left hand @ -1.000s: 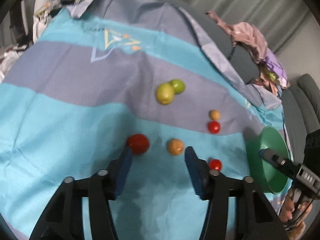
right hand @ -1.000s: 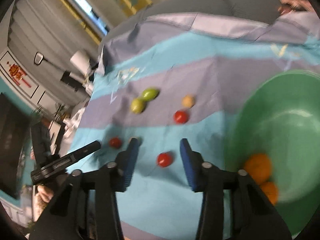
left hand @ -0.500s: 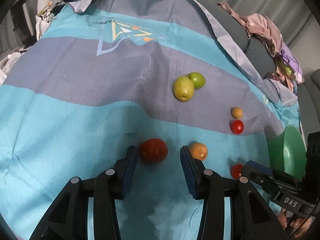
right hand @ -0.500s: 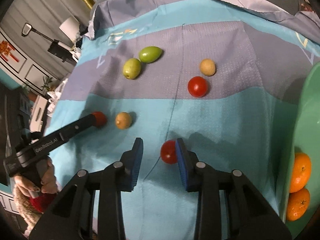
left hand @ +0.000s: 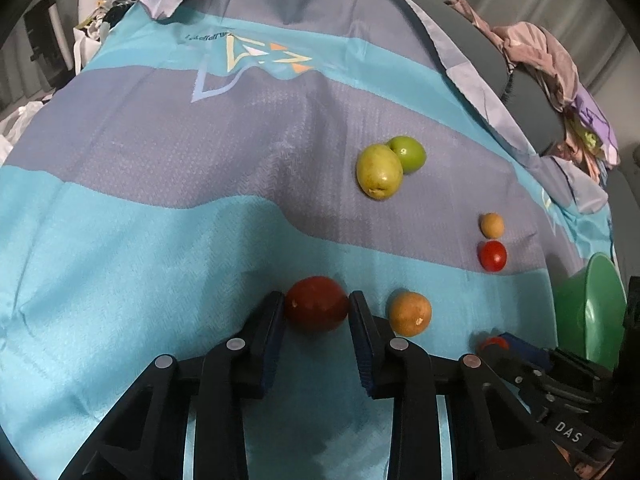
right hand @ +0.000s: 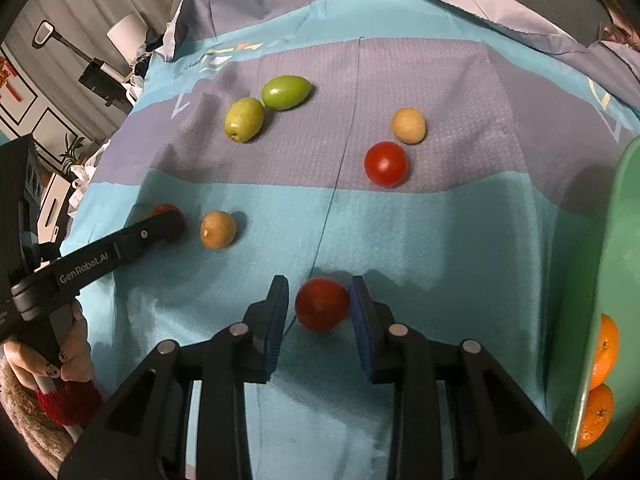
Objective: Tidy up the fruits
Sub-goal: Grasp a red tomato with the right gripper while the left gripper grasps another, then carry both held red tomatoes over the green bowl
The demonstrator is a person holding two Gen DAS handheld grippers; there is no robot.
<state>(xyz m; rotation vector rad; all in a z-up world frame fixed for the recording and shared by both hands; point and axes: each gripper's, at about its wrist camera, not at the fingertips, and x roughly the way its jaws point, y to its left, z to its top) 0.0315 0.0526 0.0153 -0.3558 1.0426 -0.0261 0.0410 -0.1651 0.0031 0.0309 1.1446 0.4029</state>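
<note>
- Left gripper (left hand: pixel 316 306): jaws closed against both sides of a large red fruit (left hand: pixel 317 304) lying on the cloth (left hand: pixel 140 240).
- Right gripper (right hand: pixel 319 302): jaws bracket a small tomato (right hand: pixel 321 304); right pad touches, left shows a gap.
- Bowl (right hand: pixel 616 264), right edge: holds two oranges (right hand: pixel 606 350).

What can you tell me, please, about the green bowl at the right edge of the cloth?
The green bowl looks like smooth, matte plastic with a thin rim. It sits on the blue and grey cloth at the right edge, cut off by the frame. Two oranges lie inside against its wall, one before the other. Neither gripper touches it; the nearest tomato lies apart from it.
</note>
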